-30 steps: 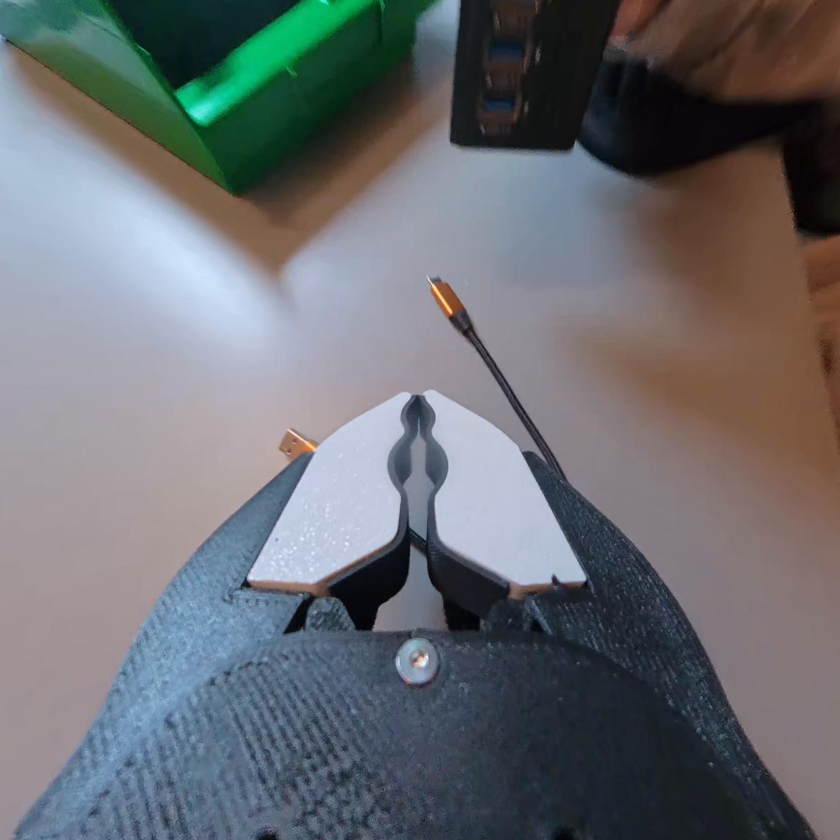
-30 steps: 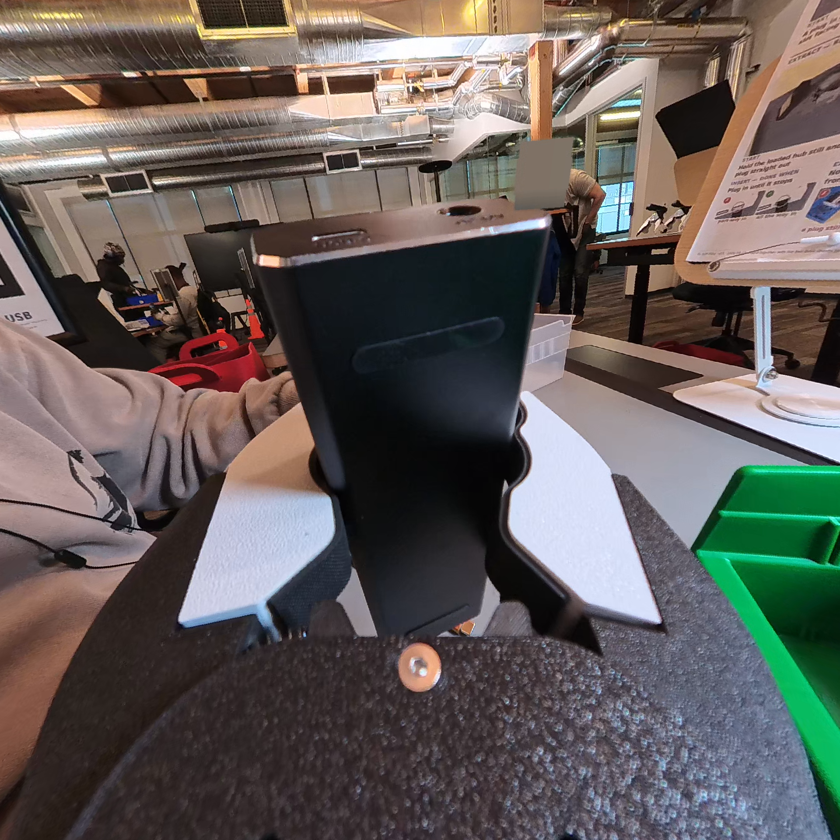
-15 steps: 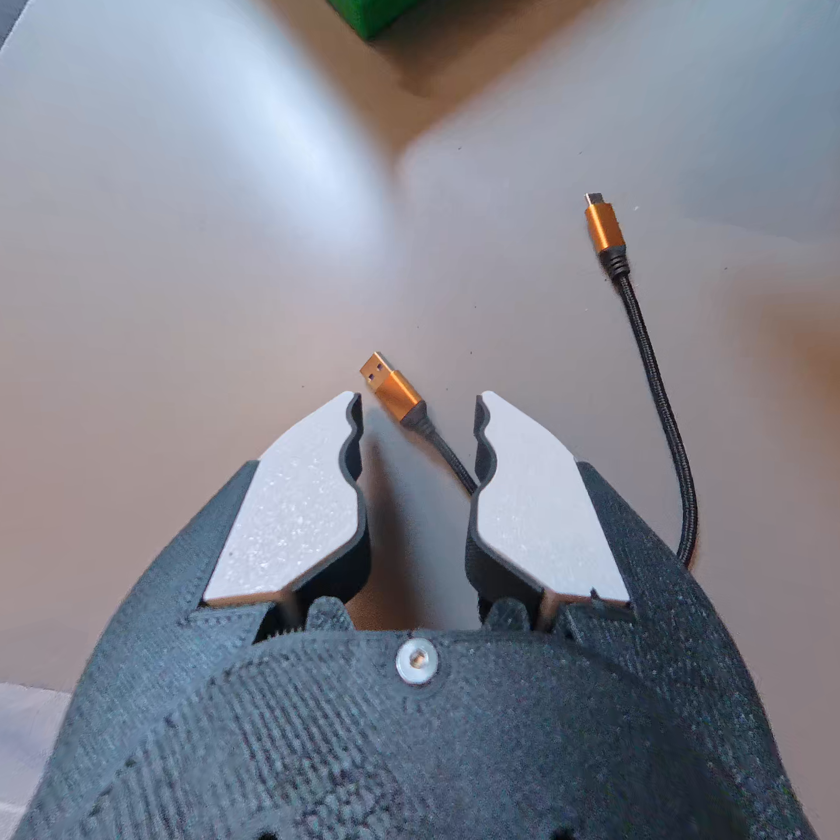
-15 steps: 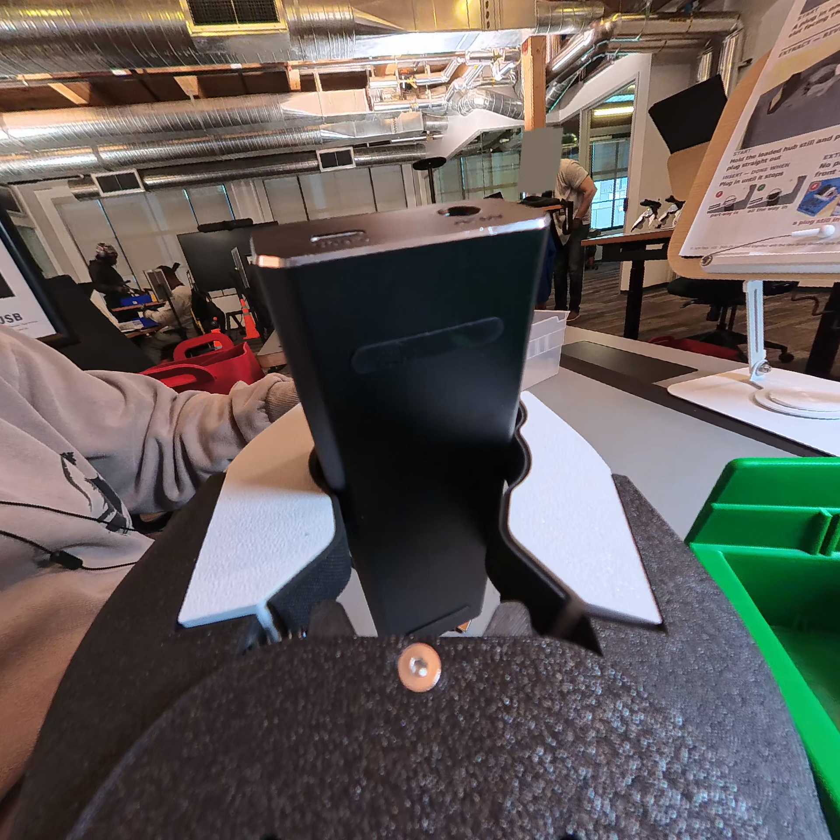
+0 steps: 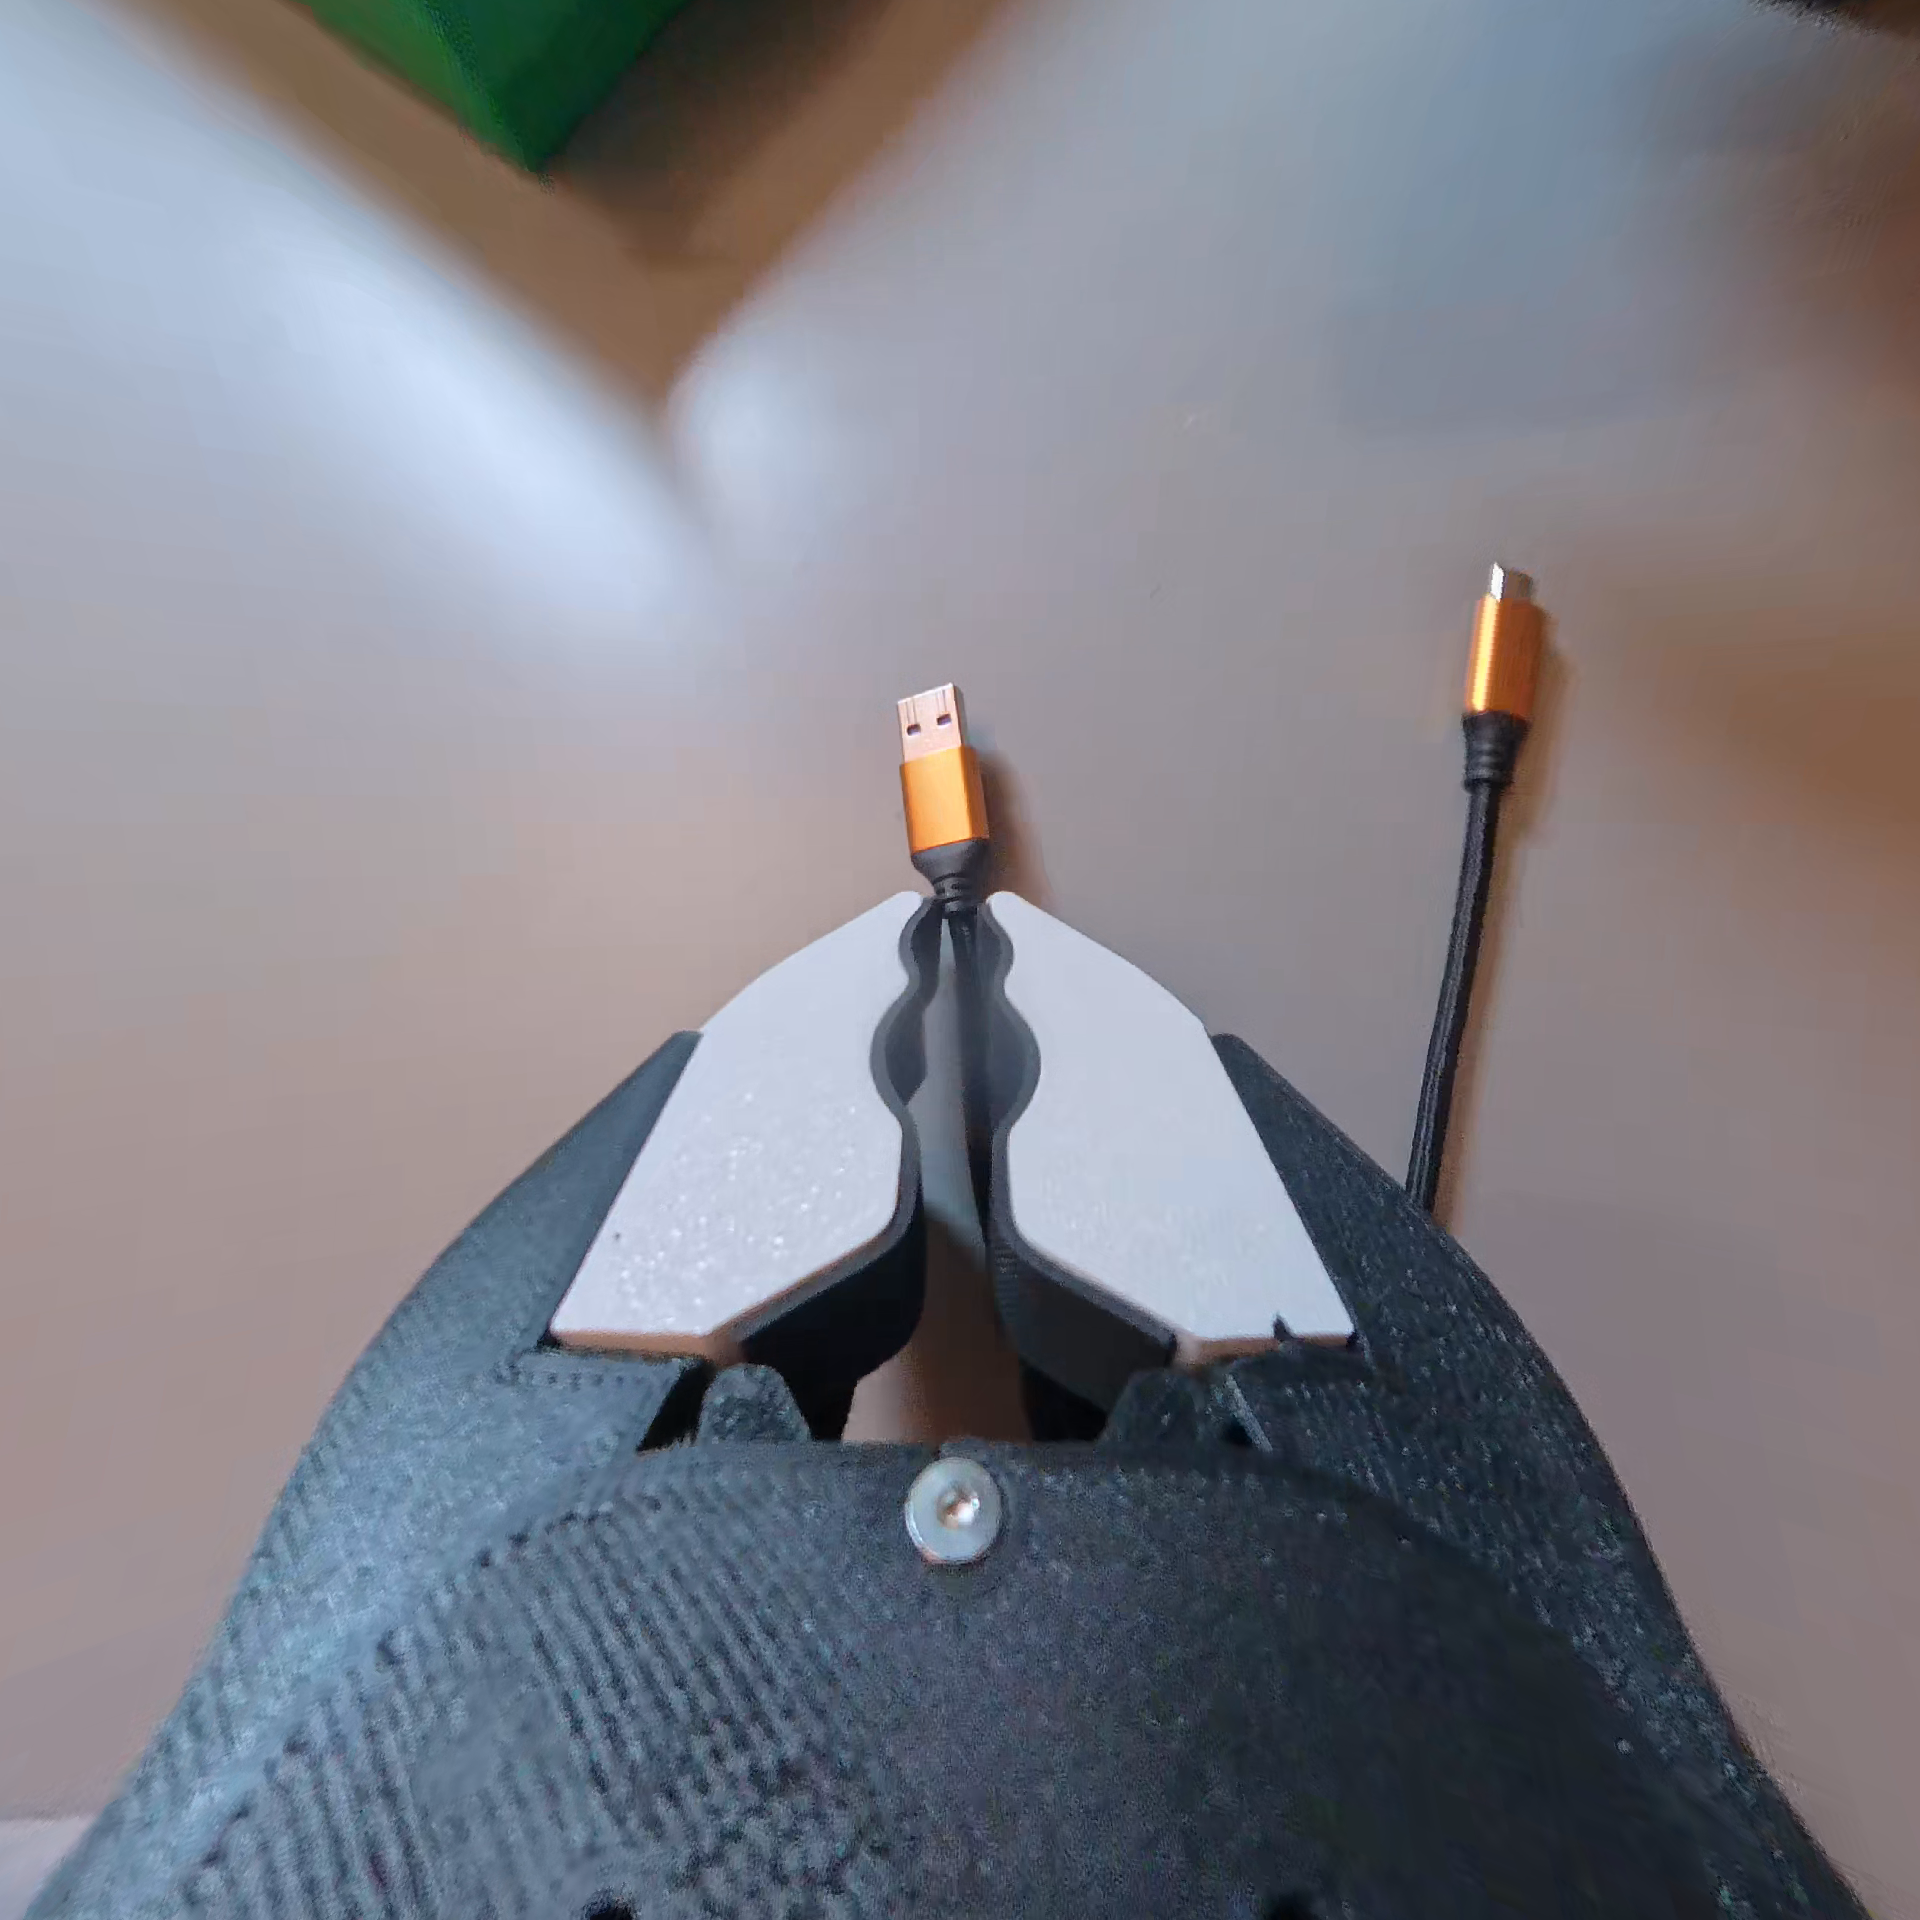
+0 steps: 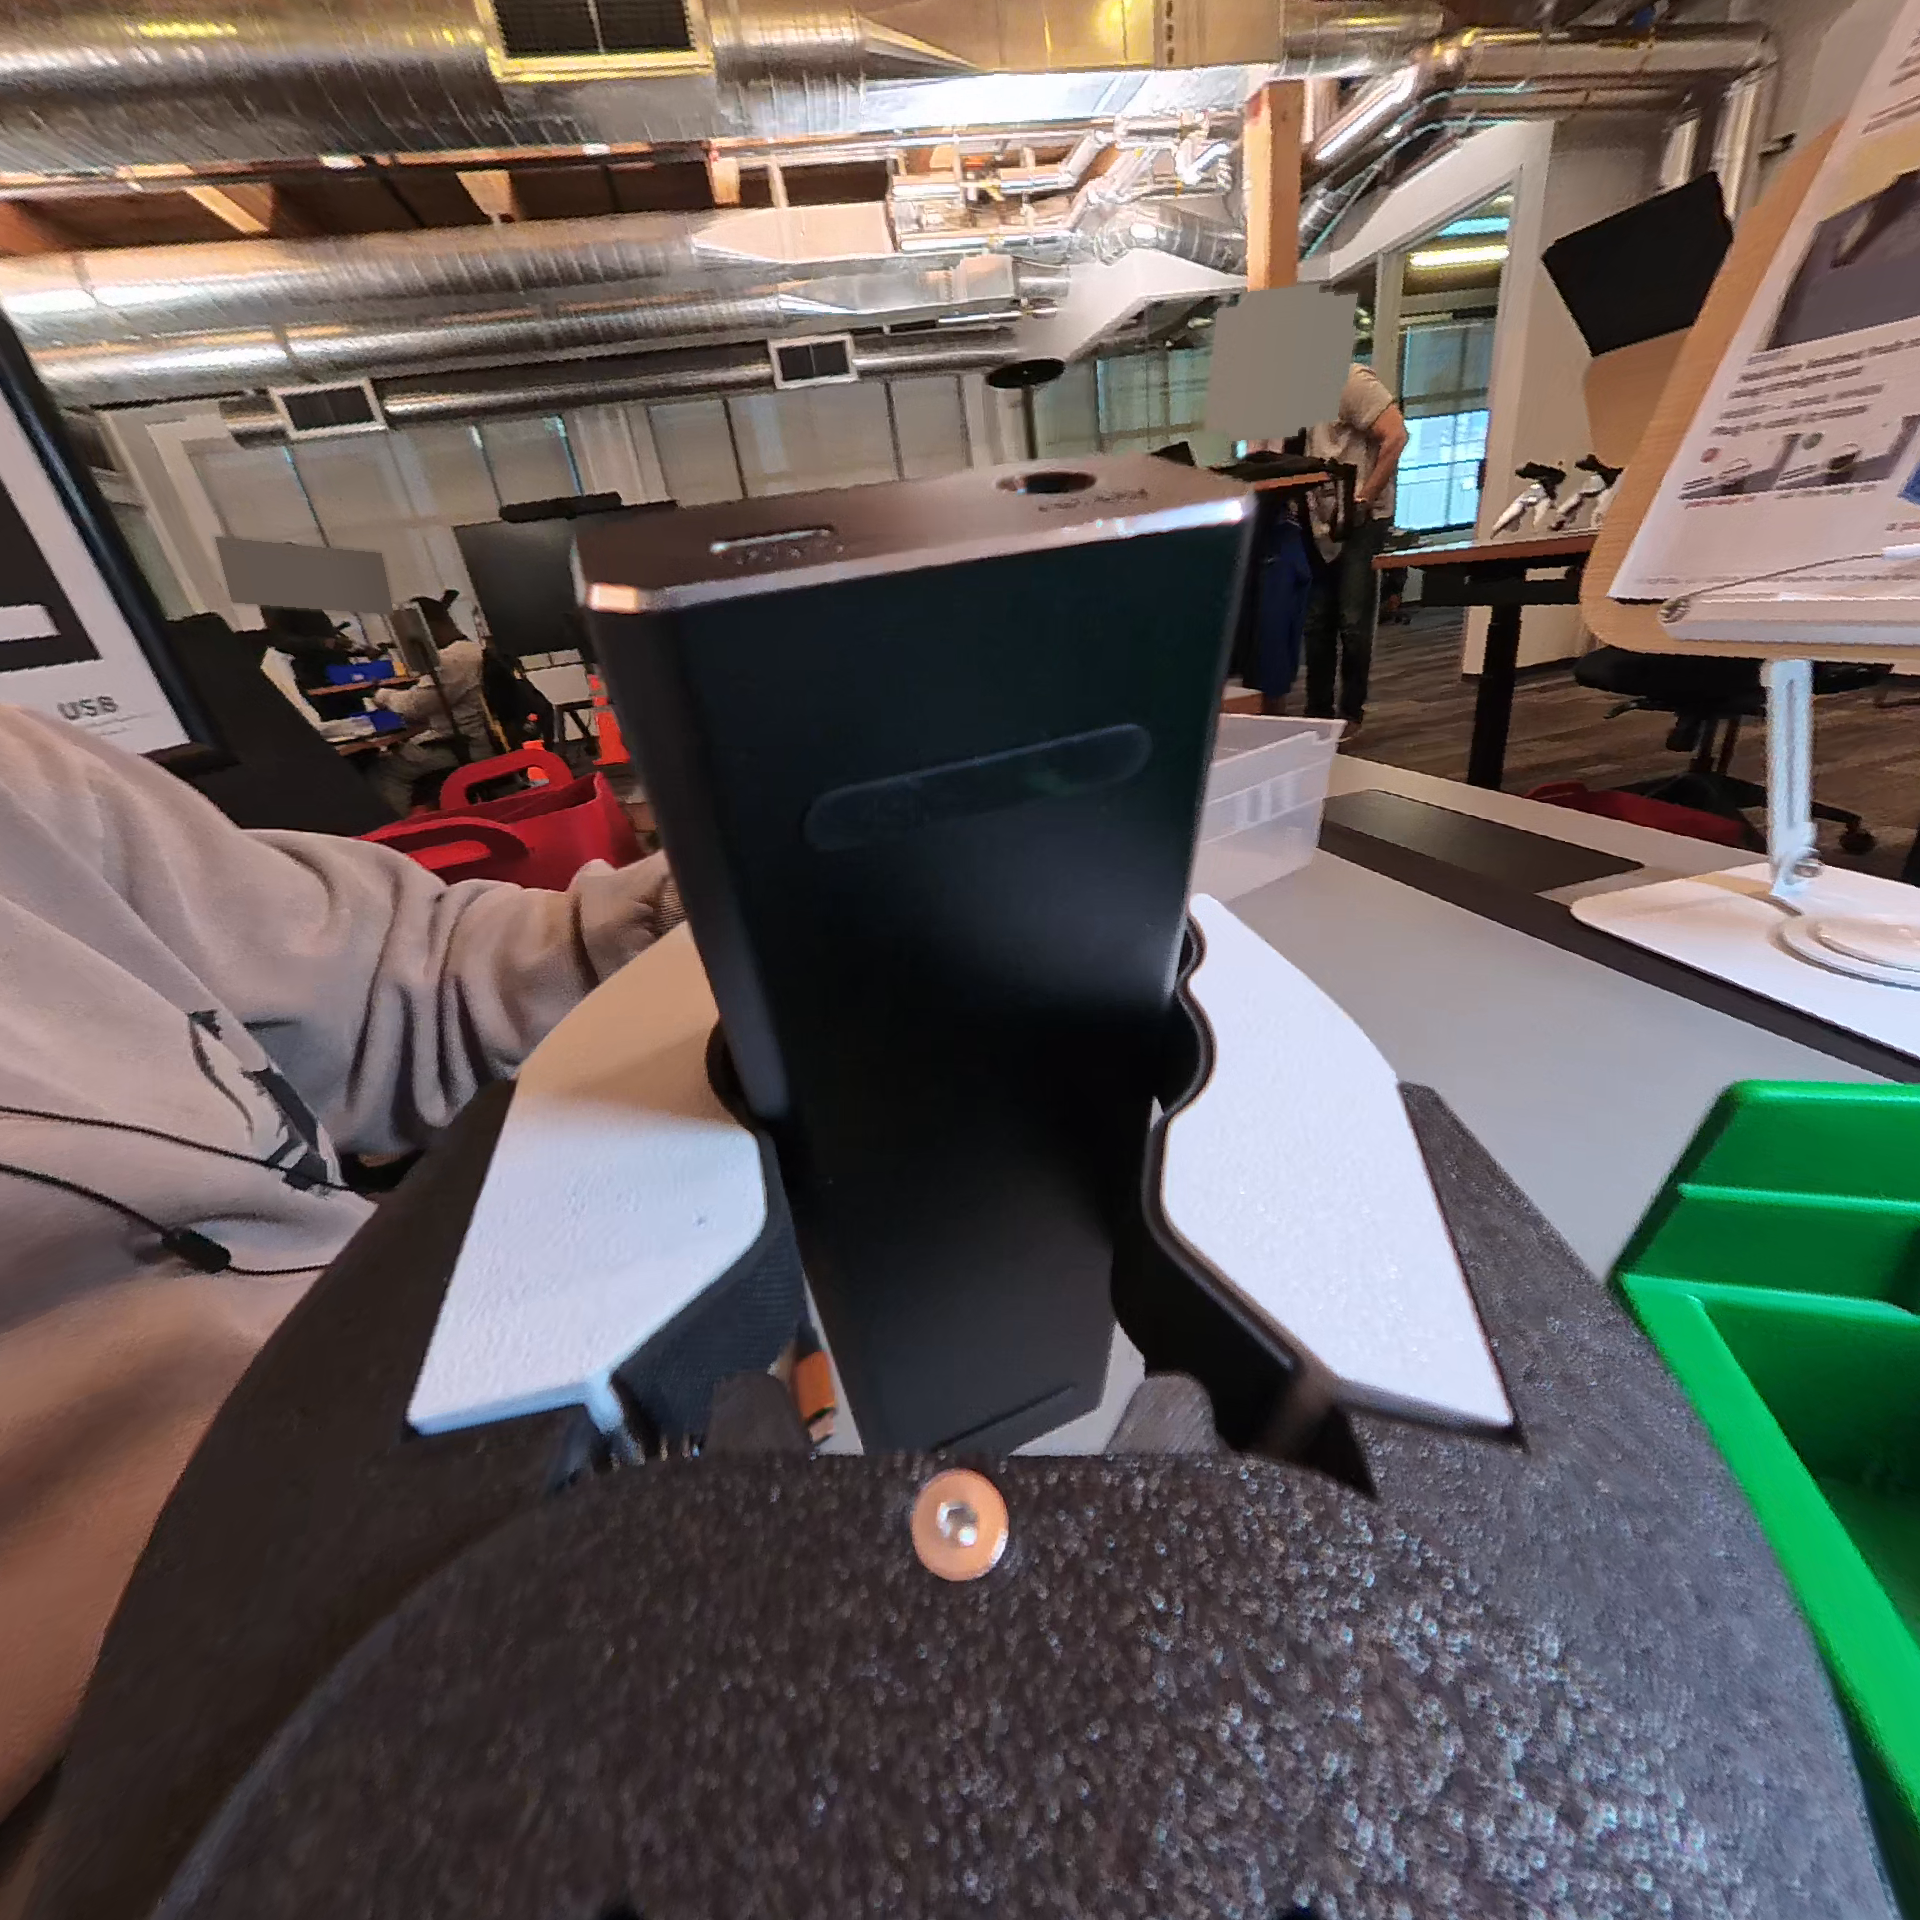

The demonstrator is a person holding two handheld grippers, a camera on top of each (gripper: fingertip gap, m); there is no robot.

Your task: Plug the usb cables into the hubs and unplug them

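My left gripper is shut on the black braided USB cable just behind its orange USB-A plug, which points straight ahead above the grey table. The cable's other end, a small orange plug, lies on the table to the right. My right gripper is shut on a black USB hub held upright, its dark back face toward the camera and its top end showing two openings. An orange plug peeks out low beside the hub.
A green bin corner is at the far top of the left view; it also stands at the right in the right wrist view. A person's grey sleeve is at left. A paper stand is beyond the table. Tip to tip, the grippers are about 20 centimeters apart.
My left gripper was open around the cable half a second ago; it has now closed on it behind the USB-A plug, which now points straight ahead. The right gripper holds the hub as before.
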